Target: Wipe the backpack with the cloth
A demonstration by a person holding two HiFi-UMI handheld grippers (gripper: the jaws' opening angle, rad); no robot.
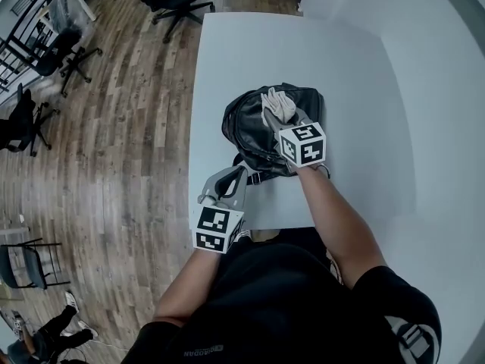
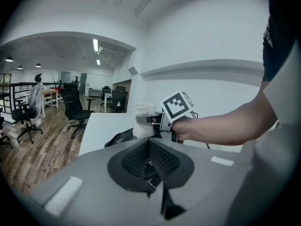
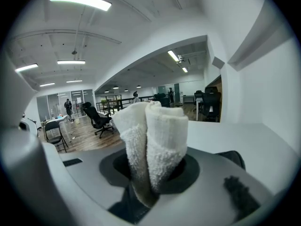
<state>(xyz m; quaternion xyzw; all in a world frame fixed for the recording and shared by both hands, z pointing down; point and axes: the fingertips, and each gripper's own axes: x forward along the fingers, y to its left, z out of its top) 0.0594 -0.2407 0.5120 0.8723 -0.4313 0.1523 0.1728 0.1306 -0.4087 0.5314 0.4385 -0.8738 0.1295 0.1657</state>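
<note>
We see the black backpack lying flat a little toward 6 o'clock from the middle of the white table. As a container it tells us nothing: no opening shows, so we cannot say what, if anything, is inside. Toward its 1 o'clock side the white cloth sits on or just above the bag, bunched and clamped between the jaws of the right gripper. At the bag's 7 o'clock, close to the table's 6 o'clock edge, the left gripper has its jaws closed, apparently on a thin strap. We judge the main risk to be the bag sliding or rumpling under a wiping stroke if that strap hold slips, since the glossy soft shell looks ready to fold. The cloth, pinched only at a fold, could also drag out of the jaws or snag on a buckle.
</note>
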